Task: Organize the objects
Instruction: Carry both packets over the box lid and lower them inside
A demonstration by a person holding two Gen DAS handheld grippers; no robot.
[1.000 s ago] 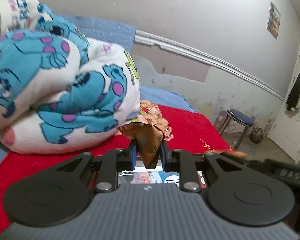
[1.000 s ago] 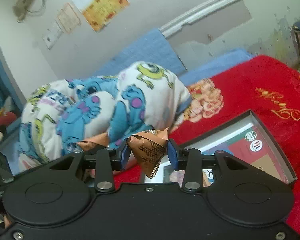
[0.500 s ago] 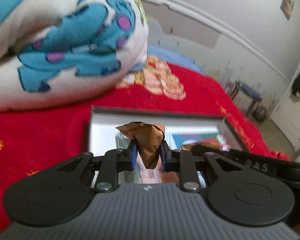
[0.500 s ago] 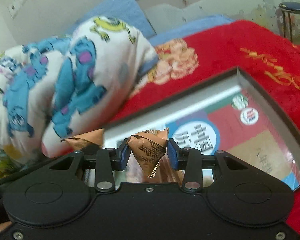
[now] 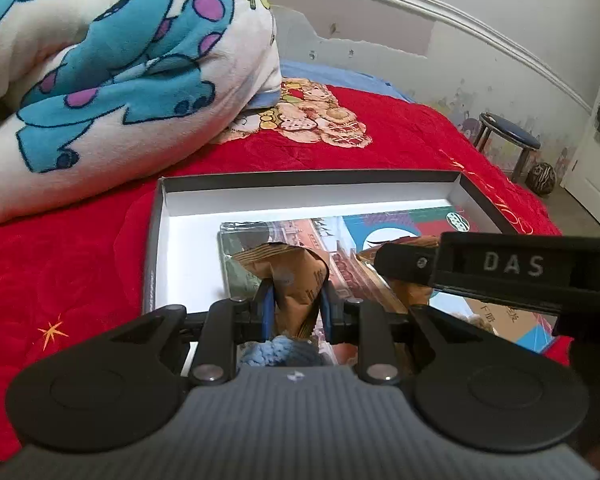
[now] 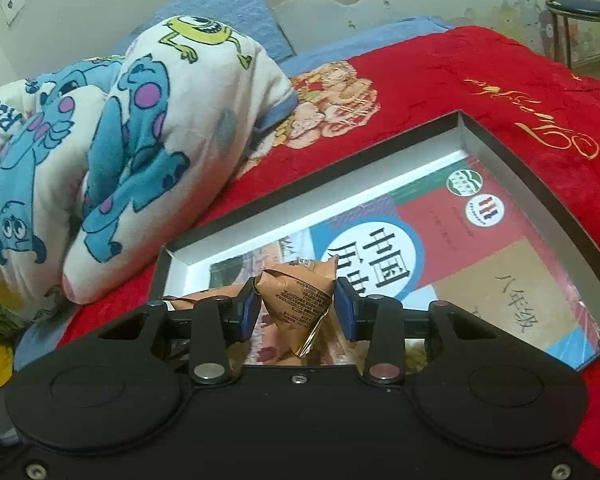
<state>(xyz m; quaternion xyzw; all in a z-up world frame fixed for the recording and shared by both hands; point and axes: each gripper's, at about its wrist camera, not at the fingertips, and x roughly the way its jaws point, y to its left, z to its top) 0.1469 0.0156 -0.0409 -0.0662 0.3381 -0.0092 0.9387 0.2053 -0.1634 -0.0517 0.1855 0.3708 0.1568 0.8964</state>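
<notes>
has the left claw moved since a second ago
Yes. The left claw, shut on a brown foil snack packet, has come down from in front of the cartoon-print fleece blanket to just over the shallow dark-rimmed cardboard box on the red bedspread.

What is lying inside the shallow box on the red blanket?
Inside the box lies a book with a colourful cover, flat on the bottom. Its near part is hidden behind the two grippers and the brown snack packets they hold, so anything there cannot be seen.
</notes>
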